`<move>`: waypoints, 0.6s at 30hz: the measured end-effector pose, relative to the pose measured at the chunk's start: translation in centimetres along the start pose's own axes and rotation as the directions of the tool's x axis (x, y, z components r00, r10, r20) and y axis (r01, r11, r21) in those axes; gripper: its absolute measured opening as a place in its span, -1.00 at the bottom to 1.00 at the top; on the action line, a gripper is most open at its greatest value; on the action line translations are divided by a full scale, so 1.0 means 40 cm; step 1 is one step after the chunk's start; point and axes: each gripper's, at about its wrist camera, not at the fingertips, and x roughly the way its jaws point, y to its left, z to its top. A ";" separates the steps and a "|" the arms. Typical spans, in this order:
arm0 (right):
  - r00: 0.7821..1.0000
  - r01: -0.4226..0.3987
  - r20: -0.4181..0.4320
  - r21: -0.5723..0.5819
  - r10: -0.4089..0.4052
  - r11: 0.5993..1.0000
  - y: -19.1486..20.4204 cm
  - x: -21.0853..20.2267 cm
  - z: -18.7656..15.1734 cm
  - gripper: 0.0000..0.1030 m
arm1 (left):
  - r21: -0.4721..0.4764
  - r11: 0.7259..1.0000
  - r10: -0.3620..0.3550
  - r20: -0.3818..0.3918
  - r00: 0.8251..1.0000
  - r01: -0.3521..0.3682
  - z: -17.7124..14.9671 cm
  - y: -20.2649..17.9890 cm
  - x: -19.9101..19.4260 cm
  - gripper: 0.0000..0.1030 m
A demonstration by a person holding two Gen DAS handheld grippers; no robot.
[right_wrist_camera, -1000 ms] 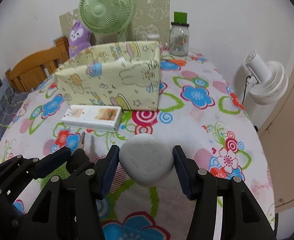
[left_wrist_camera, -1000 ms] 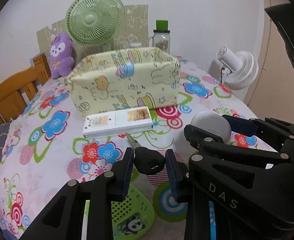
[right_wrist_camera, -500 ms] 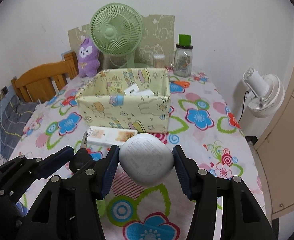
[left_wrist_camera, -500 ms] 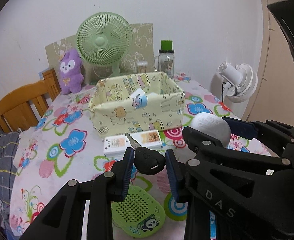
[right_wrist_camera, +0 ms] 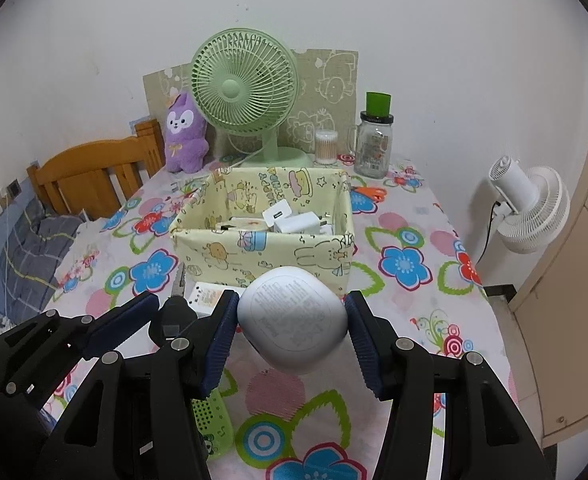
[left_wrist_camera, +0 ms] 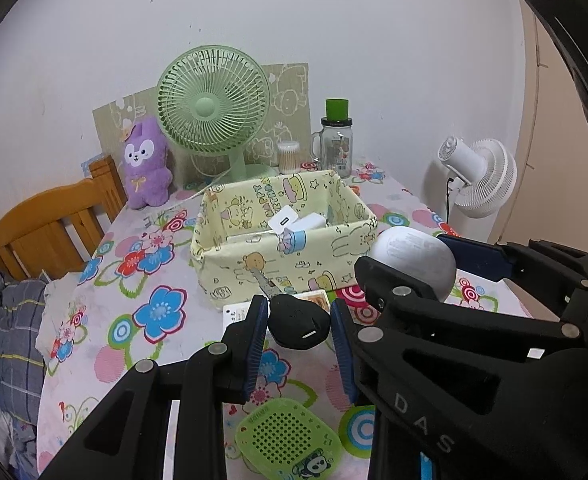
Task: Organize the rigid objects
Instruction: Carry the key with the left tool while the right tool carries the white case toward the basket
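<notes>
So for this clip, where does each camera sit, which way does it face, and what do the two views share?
Left wrist: on the left gripper, looking forward and down at the table; its fingers clamp a black car key, and the right gripper shows alongside.
Right wrist: on the right gripper, same heading; it grips a white rounded case, left gripper beside.
Shared: yellow fabric box, green fan.

We see a matt black plastic key (left_wrist_camera: 299,326) head with a dull metal blade, and a smooth matt white plastic case (right_wrist_camera: 292,322). The basket (left_wrist_camera: 294,258) looks like printed cloth, the tablecloth (right_wrist_camera: 404,240) slightly glossy. The chair (left_wrist_camera: 50,220) is varnished wood, the jar (right_wrist_camera: 374,148) clear glass.
</notes>
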 end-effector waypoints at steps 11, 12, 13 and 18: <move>1.000 0.002 0.018 -0.001 -0.002 1.000 0.001 0.029 0.076 0.12 | 0.008 1.000 0.000 0.017 1.000 -0.001 0.066 0.027 0.028 -0.37; 1.000 0.002 0.019 0.000 -0.002 1.000 0.001 0.031 0.081 0.12 | 0.008 1.000 0.001 0.018 1.000 -0.001 0.072 0.029 0.031 -0.37; 1.000 0.002 0.020 0.002 -0.002 1.000 0.000 0.037 0.089 0.12 | 0.009 1.000 0.001 0.019 1.000 -0.001 0.078 0.031 0.036 -0.37; 1.000 0.002 0.018 0.002 -0.002 1.000 0.002 0.065 0.117 0.12 | 0.009 1.000 0.002 0.016 1.000 -0.002 0.105 0.044 0.065 -0.37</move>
